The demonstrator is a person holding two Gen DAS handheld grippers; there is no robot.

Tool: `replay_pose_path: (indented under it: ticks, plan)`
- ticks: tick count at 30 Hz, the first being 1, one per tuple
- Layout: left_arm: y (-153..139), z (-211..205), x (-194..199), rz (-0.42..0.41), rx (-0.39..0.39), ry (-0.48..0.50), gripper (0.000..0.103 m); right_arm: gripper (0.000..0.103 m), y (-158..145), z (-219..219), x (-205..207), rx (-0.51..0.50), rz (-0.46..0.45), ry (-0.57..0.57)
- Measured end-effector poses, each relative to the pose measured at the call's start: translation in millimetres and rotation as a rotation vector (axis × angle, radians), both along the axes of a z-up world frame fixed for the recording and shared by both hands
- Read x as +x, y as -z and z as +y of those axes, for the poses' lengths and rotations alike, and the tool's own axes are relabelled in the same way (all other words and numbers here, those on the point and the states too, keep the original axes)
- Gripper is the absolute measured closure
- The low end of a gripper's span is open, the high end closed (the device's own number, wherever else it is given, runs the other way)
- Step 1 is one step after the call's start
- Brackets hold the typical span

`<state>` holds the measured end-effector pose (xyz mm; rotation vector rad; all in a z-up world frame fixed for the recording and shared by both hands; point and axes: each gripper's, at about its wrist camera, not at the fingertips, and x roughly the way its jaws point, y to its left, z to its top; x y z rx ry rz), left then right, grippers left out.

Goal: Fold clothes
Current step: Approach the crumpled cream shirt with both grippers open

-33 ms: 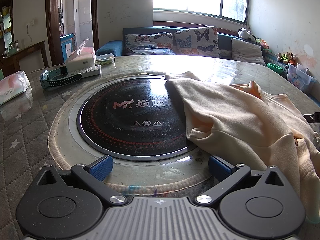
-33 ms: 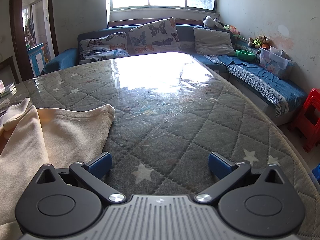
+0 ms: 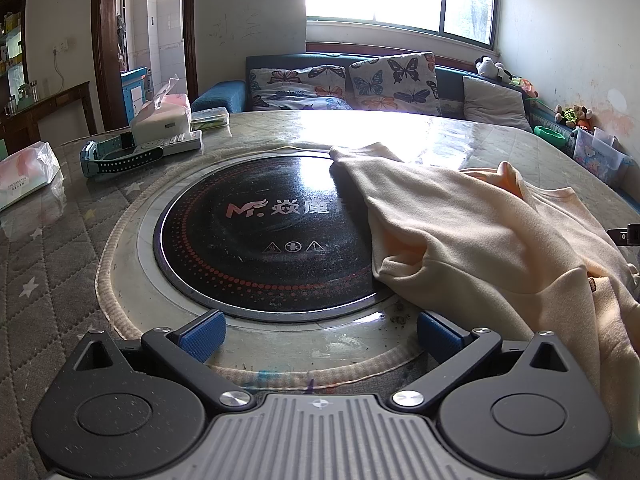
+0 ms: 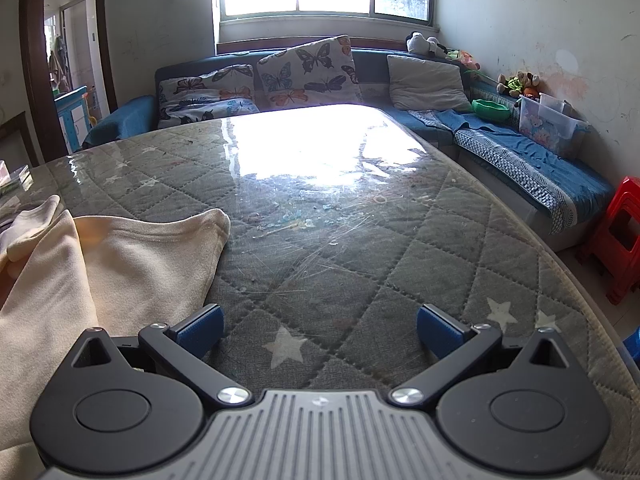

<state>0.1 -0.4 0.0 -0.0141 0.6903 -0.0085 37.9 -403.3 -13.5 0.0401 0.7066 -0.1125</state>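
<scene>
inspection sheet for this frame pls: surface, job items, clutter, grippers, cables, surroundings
Surface: round table under glossy quilted grey star-print cover; black round induction cooktop set in its centre.
Job's things: cream fleece garment, crumpled, partly overlapping the cooktop.
Clutter: white remote control, blue smartwatch, tissue packs.
Grippers: left gripper open, empty; right gripper open, empty.
Cables: nothing seen.
Surroundings: blue sofa with butterfly cushions, red plastic stool.
</scene>
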Motion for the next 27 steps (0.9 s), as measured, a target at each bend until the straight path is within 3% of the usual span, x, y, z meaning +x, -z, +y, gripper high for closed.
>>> replay_pose_path:
  ticks: [7,16,27]
  plan:
    - [0,-2,0,0.002,0.006,-0.001,0.000,0.000,1,1,-5,-0.006,0.001,-0.001]
    - [-6,-4,-8,0.024,-0.001,-0.030,0.000,0.000,-11,24,-49,-0.024,-0.003,-0.070]
    - [-44,-29,-18,-0.031,-0.047,0.021,0.000,0.002,-29,36,-86,0.034,-0.042,-0.142]
